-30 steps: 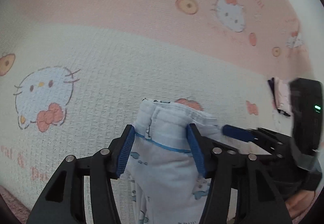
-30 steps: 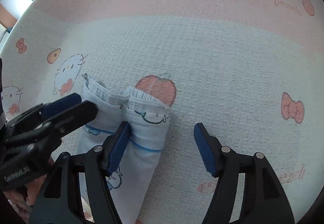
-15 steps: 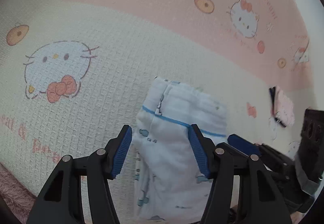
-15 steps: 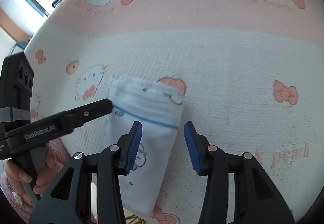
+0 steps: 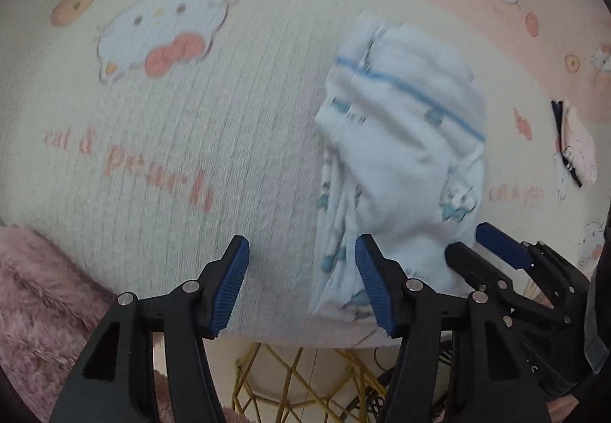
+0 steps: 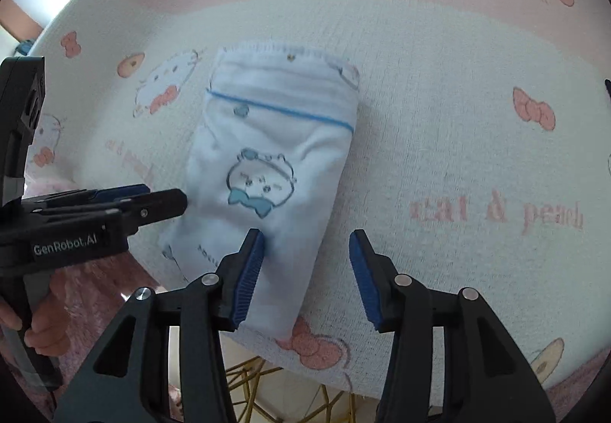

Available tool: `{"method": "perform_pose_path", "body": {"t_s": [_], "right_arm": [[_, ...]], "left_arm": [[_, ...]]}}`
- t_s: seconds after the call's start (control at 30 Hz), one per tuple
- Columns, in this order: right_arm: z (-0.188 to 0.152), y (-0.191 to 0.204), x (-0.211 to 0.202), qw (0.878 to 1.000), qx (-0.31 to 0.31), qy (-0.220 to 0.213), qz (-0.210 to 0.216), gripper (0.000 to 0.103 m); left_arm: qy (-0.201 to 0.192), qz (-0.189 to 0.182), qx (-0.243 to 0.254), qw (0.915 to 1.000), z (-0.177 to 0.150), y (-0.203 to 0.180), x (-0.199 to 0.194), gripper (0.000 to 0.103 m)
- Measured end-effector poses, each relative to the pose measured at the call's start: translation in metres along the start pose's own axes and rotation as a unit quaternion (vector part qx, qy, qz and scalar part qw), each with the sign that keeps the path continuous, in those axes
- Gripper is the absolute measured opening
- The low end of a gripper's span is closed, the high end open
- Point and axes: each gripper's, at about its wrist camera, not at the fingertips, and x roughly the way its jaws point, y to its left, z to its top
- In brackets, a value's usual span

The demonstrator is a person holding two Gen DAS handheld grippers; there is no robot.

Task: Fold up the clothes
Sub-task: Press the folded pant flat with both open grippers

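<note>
A folded white garment (image 6: 275,163) with a blue stripe and cartoon prints lies flat on the patterned blanket (image 6: 439,79), its near end close to the blanket's front edge. In the left wrist view the same garment (image 5: 401,140) sits right of centre. My left gripper (image 5: 301,281) is open and empty, held back at the garment's near-left corner. My right gripper (image 6: 305,270) is open too, above the garment's near-right edge, nothing between its pads. Each gripper shows in the other's view: the right gripper (image 5: 496,247) and the left gripper (image 6: 152,201).
A small pink folded item (image 5: 576,144) lies on the blanket at the far right. A fuzzy pink rug (image 5: 42,289) is at lower left. Below the blanket's front edge, gold wire legs (image 5: 305,377) show. A hand (image 6: 42,331) holds the left gripper's handle.
Both grippers have let go of the garment and pulled back toward the front edge. The garment now lies flat and folded on the blanket.
</note>
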Motion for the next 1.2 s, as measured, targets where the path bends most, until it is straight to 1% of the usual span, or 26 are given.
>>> {"method": "perform_pose_path", "body": {"t_s": [0.03, 0.1, 0.17, 0.2, 0.27, 0.3, 0.33, 0.37, 0.4, 0.43, 0.47, 0.5, 0.53, 0.6, 0.67, 0.7, 0.73, 0.77, 0.8, 0.87, 0.97, 1.1, 1.13, 1.17, 1.2], "right_arm": [[-0.005, 0.003, 0.004, 1.000, -0.004, 0.005, -0.004, 0.048], [-0.018, 0.002, 0.004, 1.000, -0.011, 0.007, -0.009, 0.048], [-0.027, -0.001, 0.004, 1.000, -0.012, 0.019, -0.011, 0.049], [-0.032, -0.001, 0.003, 1.000, -0.016, 0.021, -0.013, 0.049], [-0.042, 0.000, 0.000, 0.999, -0.026, 0.021, -0.021, 0.049], [-0.046, -0.001, -0.003, 0.999, -0.026, 0.017, -0.020, 0.049], [-0.049, -0.003, -0.008, 1.000, -0.019, 0.009, -0.014, 0.049], [-0.049, -0.003, -0.022, 0.999, -0.012, -0.032, 0.001, 0.047], [-0.050, -0.003, -0.036, 0.997, -0.004, -0.073, 0.015, 0.047], [-0.049, -0.001, -0.049, 0.994, -0.009, -0.101, 0.031, 0.047], [-0.045, 0.003, -0.051, 0.995, -0.018, -0.098, 0.025, 0.047], [-0.041, 0.007, -0.052, 0.995, -0.027, -0.095, 0.019, 0.047], [-0.040, 0.009, -0.049, 0.996, -0.030, -0.090, 0.000, 0.047], [-0.042, 0.007, -0.034, 0.997, -0.029, -0.071, -0.020, 0.047], [-0.052, -0.006, -0.023, 0.999, -0.008, -0.045, -0.019, 0.047], [-0.057, -0.011, -0.019, 0.999, -0.001, -0.031, -0.018, 0.047], [-0.061, -0.017, -0.019, 0.999, 0.001, -0.027, -0.024, 0.047], [-0.064, -0.023, -0.020, 0.999, 0.003, -0.023, -0.030, 0.046], [-0.067, -0.030, -0.021, 0.999, 0.005, -0.019, -0.036, 0.046], [-0.067, -0.037, -0.022, 0.998, 0.012, -0.012, -0.057, 0.047], [-0.066, -0.042, -0.024, 0.998, 0.023, -0.019, -0.048, 0.047], [-0.069, -0.045, -0.028, 0.999, 0.032, -0.030, 0.005, 0.047], [-0.070, -0.045, -0.026, 0.999, 0.030, -0.025, 0.012, 0.047], [-0.070, -0.044, -0.022, 1.000, 0.019, -0.015, 0.008, 0.050], [-0.069, -0.041, -0.021, 1.000, -0.004, -0.012, 0.000, 0.051]], "left_arm": [[-0.013, -0.005, 0.001, 0.9999, -0.004, 0.002, 0.000, 0.063], [-0.010, 0.009, 0.015, 0.9998, -0.005, -0.001, -0.001, 0.063], [-0.009, 0.059, 0.012, 0.9981, -0.003, -0.001, -0.002, 0.063], [-0.015, 0.096, 0.015, 0.9952, -0.005, 0.001, -0.002, 0.063], [-0.015, 0.103, 0.002, 0.9946, -0.009, 0.011, -0.001, 0.063], [-0.016, 0.066, -0.024, 0.9974, -0.012, 0.019, -0.004, 0.063], [-0.029, 0.027, -0.040, 0.9984, -0.013, 0.023, -0.010, 0.063], [-0.041, -0.012, -0.056, 0.9975, -0.015, 0.027, -0.017, 0.063], [-0.058, -0.041, -0.055, 0.9959, -0.015, 0.025, -0.023, 0.063], [-0.067, -0.065, -0.049, 0.9945, -0.013, 0.020, -0.025, 0.063], [-0.075, -0.088, -0.043, 0.9923, -0.012, 0.015, -0.027, 0.063], [-0.071, -0.112, -0.039, 0.9904, -0.011, 0.010, -0.025, 0.063], [-0.064, -0.128, -0.037, 0.9890, -0.011, 0.005, -0.021, 0.063], [-0.052, -0.106, -0.021, 0.9928, -0.020, -0.003, -0.013, 0.063], [-0.040, -0.083, -0.006, 0.9957, -0.030, -0.011, -0.004, 0.063], [-0.038, -0.074, 0.001, 0.9965, -0.033, -0.012, -0.001, 0.053], [-0.036, -0.089, 0.000, 0.9954, -0.036, -0.011, 0.000, 0.042], [-0.035, -0.114, -0.005, 0.9929, -0.037, -0.010, 0.000, 0.027], [-0.040, -0.122, -0.008, 0.9917, -0.038, -0.010, -0.003, 0.025], [-0.041, -0.112, -0.004, 0.9928, -0.040, -0.010, -0.002, 0.025], [-0.043, -0.098, 0.002, 0.9943, -0.042, -0.011, -0.001, 0.025], [-0.045, -0.079, 0.011, 0.9958, -0.045, -0.011, 0.000, 0.025], [-0.045, -0.075, 0.013, 0.9961, -0.046, -0.011, 0.000, 0.025], [-0.046, -0.070, 0.015, 0.9964, -0.047, -0.011, 0.001, 0.025], [-0.046, -0.065, 0.018, 0.9967, -0.048, -0.012, 0.001, 0.030]]}}
